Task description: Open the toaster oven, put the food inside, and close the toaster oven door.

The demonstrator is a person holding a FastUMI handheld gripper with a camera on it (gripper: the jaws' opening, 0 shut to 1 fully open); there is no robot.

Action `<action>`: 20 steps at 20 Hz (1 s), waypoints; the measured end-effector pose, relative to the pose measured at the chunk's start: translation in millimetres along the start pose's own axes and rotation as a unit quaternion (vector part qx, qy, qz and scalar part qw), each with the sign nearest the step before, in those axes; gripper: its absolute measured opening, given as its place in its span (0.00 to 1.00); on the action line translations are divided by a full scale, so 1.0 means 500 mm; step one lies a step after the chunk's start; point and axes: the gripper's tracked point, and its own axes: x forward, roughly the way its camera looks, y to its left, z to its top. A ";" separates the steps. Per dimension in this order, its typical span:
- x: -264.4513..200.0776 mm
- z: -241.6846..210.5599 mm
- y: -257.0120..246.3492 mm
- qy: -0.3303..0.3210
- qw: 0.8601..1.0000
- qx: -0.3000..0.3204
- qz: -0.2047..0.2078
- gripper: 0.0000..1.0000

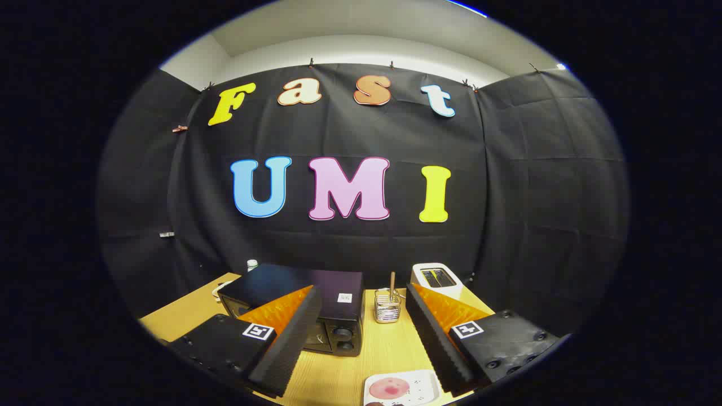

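Jaws wide apart above wooden table (344, 361), toaster oven (304, 307) seemingly closed

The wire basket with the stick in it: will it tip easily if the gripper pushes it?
Probably. The wire basket looks thin and light, so it may slide on the smooth table. Its tall stick could tip it. The open gripper is short of it.

Bright, even overhead light, sharp focus, strong fisheye bending at the edges, soft shadows on the table (389, 347).

The gripper (361, 332) is wide open over bare table (361, 349), with the oven (316, 304) at 11 o'clock, cup (387, 307) at 12, plate (401, 388) just below.
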 end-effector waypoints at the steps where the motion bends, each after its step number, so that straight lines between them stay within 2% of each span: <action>1: -0.004 -0.002 0.000 -0.001 1.000 0.000 -0.002 0.98; 20: -0.020 -0.040 0.013 0.001 1.000 0.002 -0.013 0.98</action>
